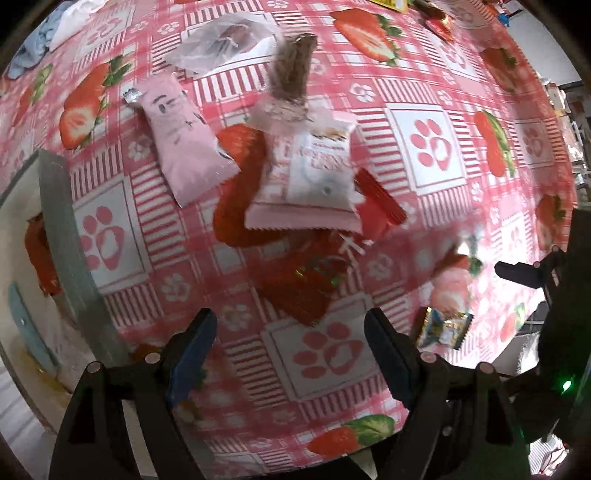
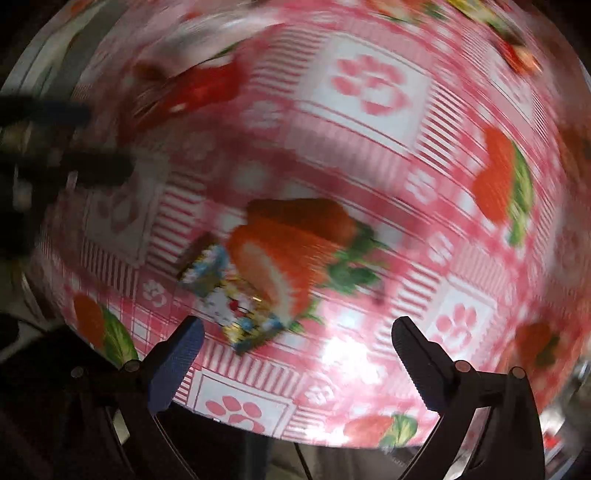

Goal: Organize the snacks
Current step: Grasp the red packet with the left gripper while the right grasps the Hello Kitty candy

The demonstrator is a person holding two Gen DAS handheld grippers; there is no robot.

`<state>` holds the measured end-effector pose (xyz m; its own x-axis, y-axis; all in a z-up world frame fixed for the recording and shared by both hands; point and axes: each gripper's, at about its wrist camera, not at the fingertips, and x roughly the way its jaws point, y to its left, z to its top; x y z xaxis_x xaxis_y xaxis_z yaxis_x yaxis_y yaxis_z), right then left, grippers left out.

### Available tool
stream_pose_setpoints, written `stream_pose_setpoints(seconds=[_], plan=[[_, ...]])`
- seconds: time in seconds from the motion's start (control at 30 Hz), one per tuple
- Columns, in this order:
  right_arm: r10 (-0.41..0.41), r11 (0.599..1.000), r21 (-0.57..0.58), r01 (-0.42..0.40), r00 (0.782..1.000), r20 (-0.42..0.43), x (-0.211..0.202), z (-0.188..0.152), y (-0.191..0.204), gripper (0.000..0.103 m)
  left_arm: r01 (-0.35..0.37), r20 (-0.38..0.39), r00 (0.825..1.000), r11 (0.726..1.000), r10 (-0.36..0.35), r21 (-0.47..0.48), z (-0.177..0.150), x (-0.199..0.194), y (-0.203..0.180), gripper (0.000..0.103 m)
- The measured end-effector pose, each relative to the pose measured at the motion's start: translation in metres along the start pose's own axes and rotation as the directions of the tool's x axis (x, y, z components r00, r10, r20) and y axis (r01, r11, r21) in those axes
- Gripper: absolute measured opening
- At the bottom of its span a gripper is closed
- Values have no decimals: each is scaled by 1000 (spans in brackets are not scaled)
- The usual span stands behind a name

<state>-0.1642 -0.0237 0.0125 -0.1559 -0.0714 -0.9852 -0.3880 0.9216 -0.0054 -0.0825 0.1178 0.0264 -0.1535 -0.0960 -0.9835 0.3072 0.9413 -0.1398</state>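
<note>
1. Pink checked tablecloth [image 1: 436, 92], printed with strawberries and paw marks, carries most of the snacks loose and unsorted.
2. A pink cat-face packet [image 1: 184, 142] lies alone, just beside a heap: a white-and-pink packet [image 1: 317, 173] sits on red wrappers [image 1: 236, 206], with a brown bar in clear film [image 1: 293, 74] at its far end.
3. A red foil packet [image 1: 306, 284] lies nearest the left gripper [image 1: 290, 350], whose fingers are spread with nothing between them.
4. A small blue-and-gold candy [image 2: 229, 295] lies apart near the table edge, just ahead of the right gripper [image 2: 297, 358]; its fingers are spread and empty too. That view is blurred.
5. A box at the left [image 1: 55, 221] seems to hold something red, so sorting looks barely begun.
6. More wrappers [image 1: 436, 18] wait at the far edge; nearly everything is left to gather.
</note>
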Motion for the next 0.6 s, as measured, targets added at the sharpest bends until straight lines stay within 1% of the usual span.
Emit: stream_pose_setpoints(seconds=[0.07,0.13,0.17,0.2,0.27,0.3,0.33,0.37,0.43,0.53,0.6], plan=[[-16,1000,-3,16,1000,0,5,5,5,102,4,-12,1000,1000,-4,9,10,3,0,85],[-19,999,37,19,1000,-9,9,10,-1,102,4,-31,1000,1000,-3,20,22,11,-6,84],[2,997,78,-1,1000,-12,9,13,-9,102,-1,-26,1000,1000,1,24,23,13,-8,87],[18,993,120,-16,1000,-12,9,14,-15,102,4,-11,1000,1000,-4,31,22,12,-11,87],[35,976,213,-32,999,-10,10,10,-34,102,39,-12,999,998,-38,43,27,14,-23,87],[79,958,280,-71,997,-18,11,6,-43,102,66,-23,998,997,-65,50,26,15,-28,87],[87,945,317,-77,996,-15,12,2,-52,102,88,-36,996,994,-86,64,25,16,-35,87],[94,935,346,-83,995,-15,14,-3,-61,102,87,-39,996,993,-84,80,23,17,-41,87],[101,920,384,-83,995,-26,15,-10,-73,102,31,-6,1000,994,-30,101,20,15,-48,87],[118,898,432,-88,992,-44,16,-22,-85,102,8,24,1000,998,-10,62,19,12,-48,87],[170,865,484,-133,985,-32,15,-33,-90,102,6,34,999,1000,-7,27,24,10,-39,87]])
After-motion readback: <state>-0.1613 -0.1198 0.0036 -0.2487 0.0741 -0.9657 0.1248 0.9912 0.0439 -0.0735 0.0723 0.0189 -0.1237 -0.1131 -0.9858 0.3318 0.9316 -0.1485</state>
